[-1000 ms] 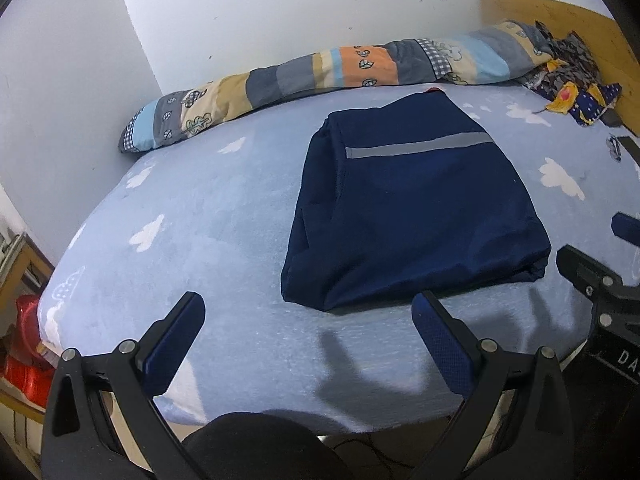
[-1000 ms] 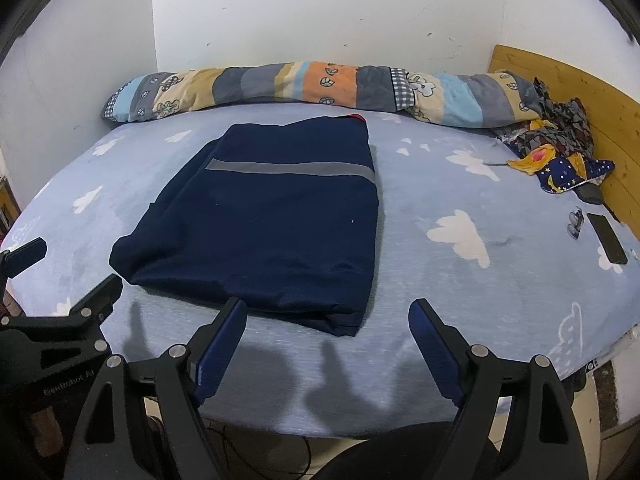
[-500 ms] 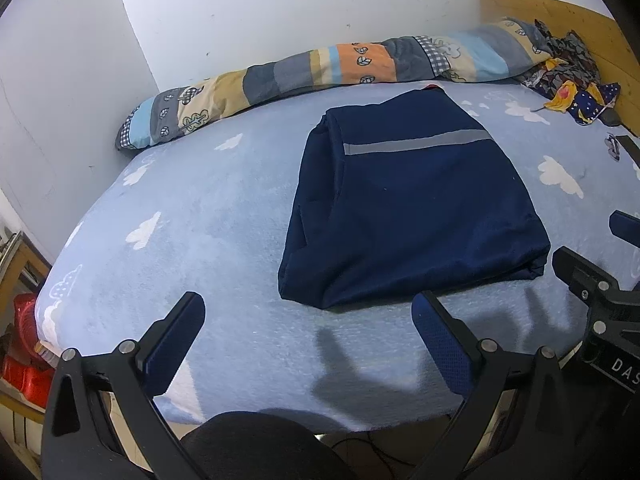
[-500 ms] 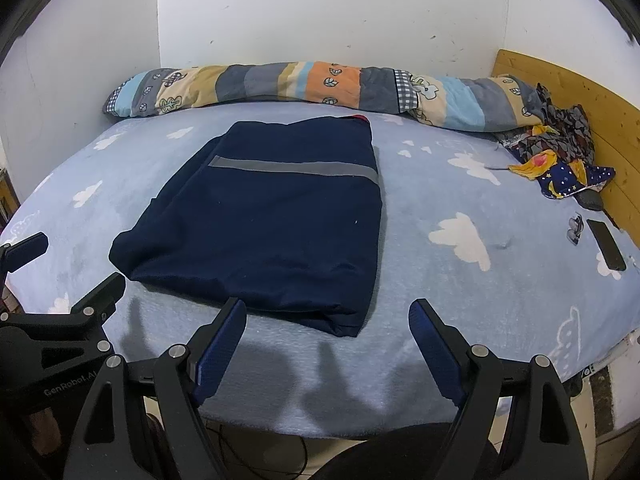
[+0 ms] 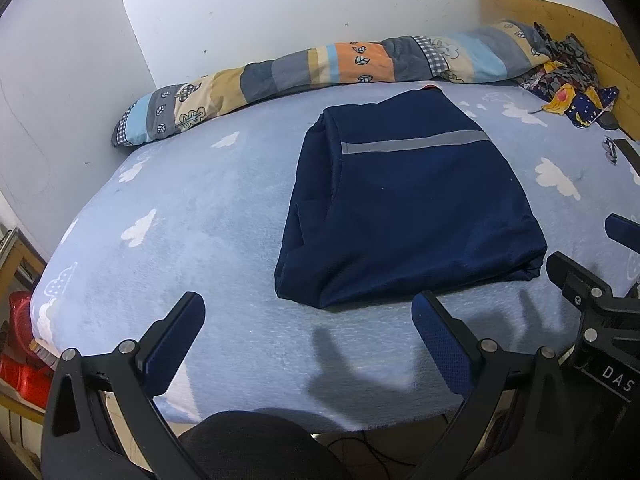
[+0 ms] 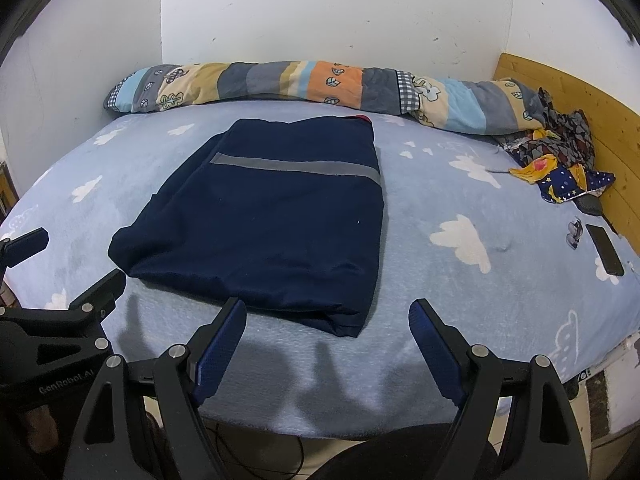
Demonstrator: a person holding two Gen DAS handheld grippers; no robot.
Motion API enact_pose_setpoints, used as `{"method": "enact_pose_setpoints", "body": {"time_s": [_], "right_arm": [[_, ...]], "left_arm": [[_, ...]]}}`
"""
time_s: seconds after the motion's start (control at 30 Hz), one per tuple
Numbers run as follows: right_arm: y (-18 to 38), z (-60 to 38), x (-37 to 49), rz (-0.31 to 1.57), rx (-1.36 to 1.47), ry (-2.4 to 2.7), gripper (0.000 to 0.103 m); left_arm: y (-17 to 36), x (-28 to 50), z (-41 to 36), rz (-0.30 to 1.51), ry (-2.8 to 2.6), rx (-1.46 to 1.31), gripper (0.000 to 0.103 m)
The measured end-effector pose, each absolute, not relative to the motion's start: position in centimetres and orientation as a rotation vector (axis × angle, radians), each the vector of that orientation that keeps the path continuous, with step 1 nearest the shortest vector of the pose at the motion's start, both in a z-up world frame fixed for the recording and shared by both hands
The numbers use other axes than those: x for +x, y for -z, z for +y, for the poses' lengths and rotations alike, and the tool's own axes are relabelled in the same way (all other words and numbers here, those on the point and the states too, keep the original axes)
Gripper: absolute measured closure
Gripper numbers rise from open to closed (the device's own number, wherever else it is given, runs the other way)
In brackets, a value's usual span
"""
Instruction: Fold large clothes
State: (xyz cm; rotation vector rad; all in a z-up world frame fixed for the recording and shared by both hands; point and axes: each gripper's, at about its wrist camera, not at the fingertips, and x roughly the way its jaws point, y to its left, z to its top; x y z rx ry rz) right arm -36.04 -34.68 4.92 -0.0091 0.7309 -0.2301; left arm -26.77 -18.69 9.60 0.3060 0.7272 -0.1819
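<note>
Left wrist view, L to R: red plastic item (image 5: 20,344) at far lower left beside the bed. Left tool (image 5: 308,330) low centre, jaws wide apart, nothing between them, hanging over the near edge of the bed (image 5: 180,208) w/ its cloud-print blue sheet. Navy garment (image 5: 404,208) sits centre to centre-right, already folded into a rough rectangle, grey reflective stripe (image 5: 416,142) across its upper part. Rolled patchwork quilt (image 5: 320,72) runs along the wall above it. At the right edge, part of the right tool pokes in.

Right wrist view: the garment lies centre-left, near corner just above the right tool (image 6: 328,334) — jaws also spread wide, empty. Crumpled patterned cloth (image 6: 560,160) upper right by the wooden headboard (image 6: 580,96); phone (image 6: 606,250) at right.

Handling, my guess: soft, limp, light-ish fabric, several layers thick now, prob. a bit slick given the sporty look. It'll sag and slide apart if pinched by one layer — better to grab the two near corners through all layers, one tool each, and lift together. Fold looks far along; maybe one more halving left.
</note>
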Motion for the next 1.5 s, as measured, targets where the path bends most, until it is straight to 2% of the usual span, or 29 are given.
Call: {"method": "enact_pose_setpoints", "body": {"time_s": [1.5], "right_arm": [[-5.03, -34.76, -36.04, 0.732, -0.017, 0.229, 0.017]], "left_arm": [[-9.56, -26.77, -18.94, 0.732, 0.187, 0.299, 0.000]]}}
